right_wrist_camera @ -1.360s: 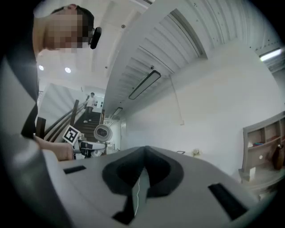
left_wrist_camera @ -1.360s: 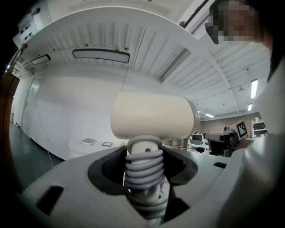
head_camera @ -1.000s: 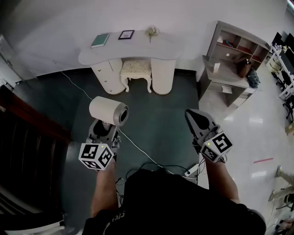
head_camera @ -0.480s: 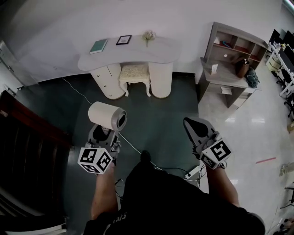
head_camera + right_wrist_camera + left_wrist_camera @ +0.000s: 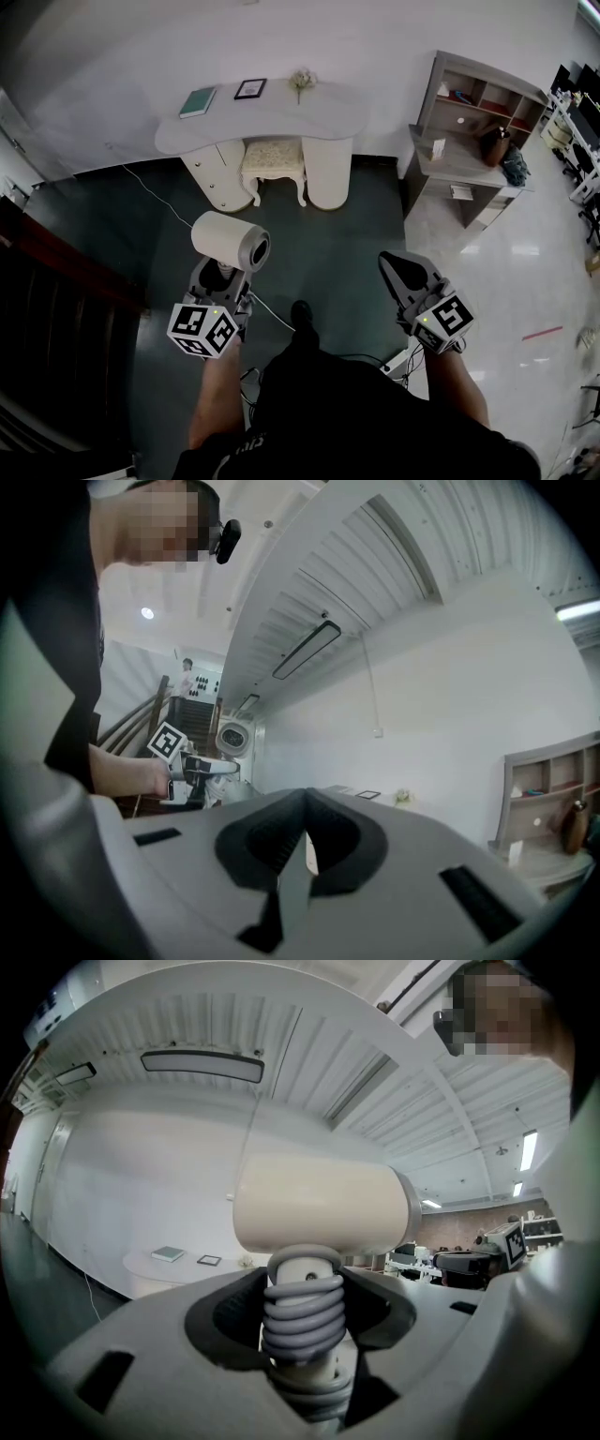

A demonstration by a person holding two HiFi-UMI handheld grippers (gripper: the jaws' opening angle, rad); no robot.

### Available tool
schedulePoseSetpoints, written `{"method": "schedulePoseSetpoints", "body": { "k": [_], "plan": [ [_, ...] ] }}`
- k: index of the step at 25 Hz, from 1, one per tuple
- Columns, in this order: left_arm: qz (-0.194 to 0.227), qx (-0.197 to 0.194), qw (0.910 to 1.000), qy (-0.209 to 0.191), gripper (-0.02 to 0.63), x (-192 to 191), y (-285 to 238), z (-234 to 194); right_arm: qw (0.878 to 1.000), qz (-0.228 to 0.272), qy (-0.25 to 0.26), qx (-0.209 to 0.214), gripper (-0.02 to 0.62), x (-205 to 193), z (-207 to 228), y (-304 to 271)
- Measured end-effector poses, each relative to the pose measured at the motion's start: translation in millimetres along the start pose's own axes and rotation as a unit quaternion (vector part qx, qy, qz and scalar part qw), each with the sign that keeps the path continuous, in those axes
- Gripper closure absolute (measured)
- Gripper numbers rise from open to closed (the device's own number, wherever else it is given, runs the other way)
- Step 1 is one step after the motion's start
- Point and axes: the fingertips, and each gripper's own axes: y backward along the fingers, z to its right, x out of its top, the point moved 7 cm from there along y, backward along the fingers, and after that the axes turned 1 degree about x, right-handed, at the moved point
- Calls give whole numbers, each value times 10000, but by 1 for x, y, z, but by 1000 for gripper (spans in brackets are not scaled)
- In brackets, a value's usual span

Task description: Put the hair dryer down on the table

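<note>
Jaws: left gripper [image 5: 302,1309] clamped on the handle of the hair dryer [image 5: 230,240], where a grey coiled cord [image 5: 302,1321] wraps it; right gripper [image 5: 305,803] pressed fully together with nothing between.
Hair dryer: cream barrel lying level above the left gripper, handle pointing down into the jaws, dark-rimmed end turned toward the person's right. It is held in the air over the dark floor [image 5: 328,239], well apart from the table [image 5: 281,105].
Table: white, curved top on two rounded pedestals, standing against the far wall ahead of the person.
On the table: a green book [image 5: 198,102] at the left end, a framed picture [image 5: 250,89] just beside it, a small spray of flowers [image 5: 301,81] near the middle.
Stool: a cushioned white stool [image 5: 274,156] tucked between the pedestals.
Cable: a thin white cable [image 5: 173,199] running across the floor from the wall left of the table toward the person's feet.
Desk: a grey-brown desk with open shelves [image 5: 473,112] to the right of the table, holding small items too small to make out.
Stairs: a dark wooden rail [image 5: 56,272] on the person's left.
Person: dark top, bare forearms, one dark shoe [image 5: 301,314] forward, a gripper in each hand, the right one held empty and level with the left.
</note>
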Motion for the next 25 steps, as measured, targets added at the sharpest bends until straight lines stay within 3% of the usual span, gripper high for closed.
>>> {"method": "schedulePoseSetpoints", "body": {
  "k": [12,25],
  "plan": [
    [16,-118,9998,149,374,1,-113,-97,9989,-419,-162,149,589,-4,66,-134],
    [44,-353,9993,133,374,20,-194,-224,9961,-697,-338,411,589,-3,93,-304]
  ]
}}
